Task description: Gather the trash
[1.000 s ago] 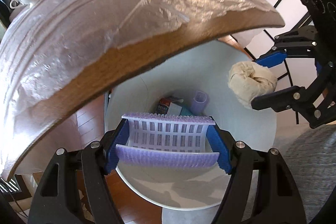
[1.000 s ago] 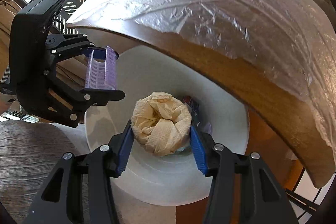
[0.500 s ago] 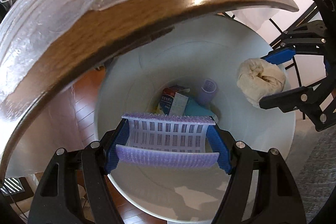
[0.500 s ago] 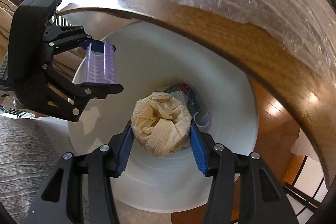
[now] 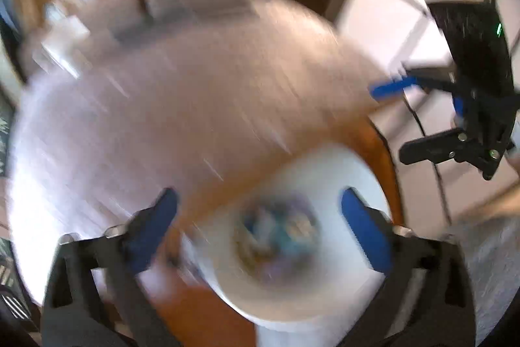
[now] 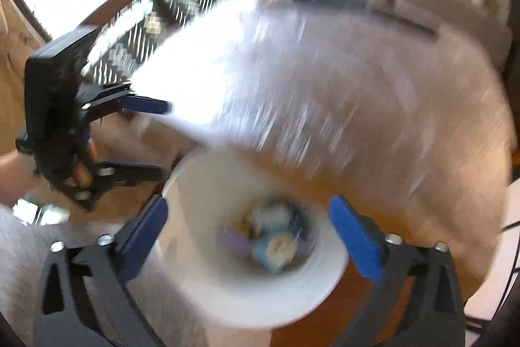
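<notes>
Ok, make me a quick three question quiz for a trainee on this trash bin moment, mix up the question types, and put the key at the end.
1. True or false: the left gripper holds something between its blue pads.
2. Where does the trash lie? A) on the table B) at the bottom of the white bin C) in the right gripper
3. Fill in: the table beside the bin is covered with clear ____.

Key
1. False. Its jaws have just been opening and stand wide, with nothing between them.
2. B. The right gripper's jaws have also just been opening and are empty; the blurred pieces lie in the bin.
3. Plastic film.
</notes>
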Motion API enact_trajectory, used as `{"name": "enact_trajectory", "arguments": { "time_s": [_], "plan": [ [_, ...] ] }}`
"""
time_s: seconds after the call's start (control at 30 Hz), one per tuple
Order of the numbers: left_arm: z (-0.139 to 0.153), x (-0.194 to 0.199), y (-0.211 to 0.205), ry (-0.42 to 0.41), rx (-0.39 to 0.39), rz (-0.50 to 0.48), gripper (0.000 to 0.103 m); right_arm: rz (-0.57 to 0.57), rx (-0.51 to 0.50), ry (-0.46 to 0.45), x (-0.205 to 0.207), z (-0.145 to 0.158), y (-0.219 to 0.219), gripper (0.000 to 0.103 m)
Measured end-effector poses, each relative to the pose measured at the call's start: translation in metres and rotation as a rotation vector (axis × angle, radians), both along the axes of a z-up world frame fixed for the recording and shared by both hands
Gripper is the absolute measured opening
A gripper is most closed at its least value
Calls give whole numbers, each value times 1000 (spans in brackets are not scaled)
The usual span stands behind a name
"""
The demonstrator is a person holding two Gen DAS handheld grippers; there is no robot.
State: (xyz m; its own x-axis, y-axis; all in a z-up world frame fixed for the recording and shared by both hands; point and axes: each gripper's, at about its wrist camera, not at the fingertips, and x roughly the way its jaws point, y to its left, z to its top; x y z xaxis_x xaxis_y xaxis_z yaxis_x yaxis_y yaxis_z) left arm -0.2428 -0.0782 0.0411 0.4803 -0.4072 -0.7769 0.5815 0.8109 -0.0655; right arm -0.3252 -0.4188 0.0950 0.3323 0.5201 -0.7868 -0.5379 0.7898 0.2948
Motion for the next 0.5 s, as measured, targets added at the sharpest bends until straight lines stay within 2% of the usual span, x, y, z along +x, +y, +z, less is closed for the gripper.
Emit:
{"name": "enact_trajectory", "arguments": {
  "time_s": [0.07, 0.1, 0.17, 0.23, 0.33, 0.5],
  "plan": [
    [13, 35, 16, -91, 25, 139, 102, -141, -42, -48, 36, 2, -11, 99],
    [13, 53, 22, -92, 42, 192, 102, -222, -93, -54, 60, -4, -16, 99],
    [5, 98, 39, -77, 53, 301, 102, -294, -144, -56, 93, -16, -26, 99],
    [-5, 130, 52, -46, 48, 375, 102, -356, -192, -73, 128, -30, -34, 99],
    [-31, 176, 68, 7, 63, 479, 102, -427, -254, -46, 173, -57, -49, 99],
    [-49, 220, 81, 57, 77, 565, 102, -539, -257, 4, 221, -89, -82, 99]
  ]
}}
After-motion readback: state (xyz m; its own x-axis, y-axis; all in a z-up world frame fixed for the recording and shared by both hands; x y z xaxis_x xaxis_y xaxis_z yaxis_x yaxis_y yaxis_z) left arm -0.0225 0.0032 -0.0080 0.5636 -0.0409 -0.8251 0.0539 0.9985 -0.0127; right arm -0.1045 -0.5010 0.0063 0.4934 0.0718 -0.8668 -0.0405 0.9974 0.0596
